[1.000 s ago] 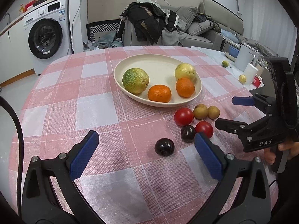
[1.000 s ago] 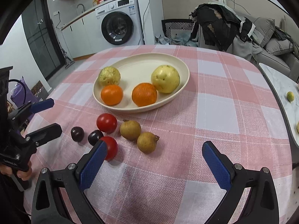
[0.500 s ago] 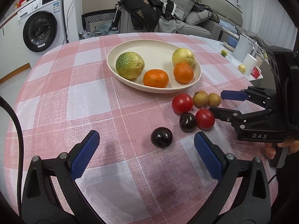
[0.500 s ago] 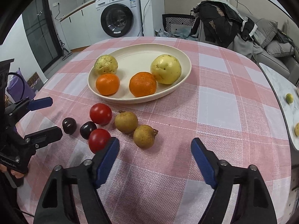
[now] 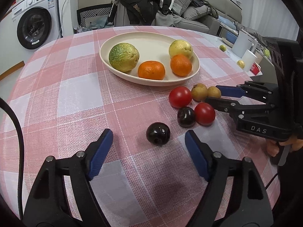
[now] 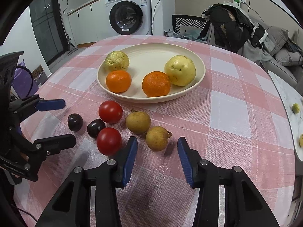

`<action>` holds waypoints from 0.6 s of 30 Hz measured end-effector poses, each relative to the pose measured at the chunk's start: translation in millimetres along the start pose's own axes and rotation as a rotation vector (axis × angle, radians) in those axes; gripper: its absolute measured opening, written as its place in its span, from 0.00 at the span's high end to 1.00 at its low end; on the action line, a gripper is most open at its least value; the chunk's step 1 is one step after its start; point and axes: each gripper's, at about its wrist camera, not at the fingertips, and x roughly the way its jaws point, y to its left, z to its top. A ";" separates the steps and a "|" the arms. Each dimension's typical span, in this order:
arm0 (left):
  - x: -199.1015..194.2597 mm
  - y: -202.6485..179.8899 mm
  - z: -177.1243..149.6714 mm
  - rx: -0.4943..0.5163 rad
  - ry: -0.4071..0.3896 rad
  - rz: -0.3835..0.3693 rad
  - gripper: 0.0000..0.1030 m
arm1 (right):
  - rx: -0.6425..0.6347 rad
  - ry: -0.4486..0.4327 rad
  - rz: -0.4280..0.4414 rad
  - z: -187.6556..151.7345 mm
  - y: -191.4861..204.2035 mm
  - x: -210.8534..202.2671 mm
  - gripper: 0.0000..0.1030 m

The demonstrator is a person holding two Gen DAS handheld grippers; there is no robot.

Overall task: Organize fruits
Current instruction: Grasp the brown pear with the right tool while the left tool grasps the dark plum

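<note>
Hovering low over the pink-and-white checked tablecloth (image 5: 79,94), the left gripper (image 5: 149,147) fills the bottom of the left wrist view w/ its blue pads spread wide; a dark plum (image 5: 158,133) sits on the cloth just ahead of the gap, centre-frame, touching neither pad. Up and right of it, a second dark plum (image 5: 186,116) lies against a red tomato (image 5: 204,113); another tomato (image 5: 180,96) is just above them, beside two small brownish fruits (image 5: 199,92) (image 5: 214,92). Cream plate (image 5: 121,43) in upper centre holds a green-yellow bumpy fruit (image 5: 124,57), two oranges (image 5: 151,70) (image 5: 180,65) and a pale yellow fruit (image 5: 180,48) at its right side.

Right gripper (image 6: 156,151) occupies the bottom centre of the right wrist view, jaws apart, narrower than the left's, holding nothing. The nearer brownish fruit (image 6: 156,138) w/ a short stem sits just ahead of the gap, between the pad tips but not touching either. The other brownish fruit (image 6: 138,122) is up-left of it. A tomato (image 6: 109,141) lies just left of the left pad, w/ a plum (image 6: 95,127) against it; second tomato (image 6: 110,111) above, lone plum (image 6: 75,122) further left. In the same view the left gripper (image 6: 62,121) comes in from the left edge, its fingers either side of that lone plum. Plate (image 6: 197,64) w/ its four fruits is in the upper centre.

Bkgd: washing machine (image 6: 130,11) at top, sofa w/ heaped clothes (image 6: 233,26) upper right.
</note>
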 end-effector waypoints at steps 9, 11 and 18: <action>-0.8 2.4 1.0 -0.007 -0.010 -0.030 0.48 | -0.008 -0.008 -0.020 2.7 1.7 3.6 0.66; -1.0 2.7 0.9 -0.006 -0.010 -0.033 0.52 | -0.011 -0.009 -0.028 2.9 1.7 3.7 0.72; -1.3 1.1 0.4 0.001 -0.007 -0.067 0.77 | -0.019 -0.013 -0.019 0.9 3.0 1.2 0.73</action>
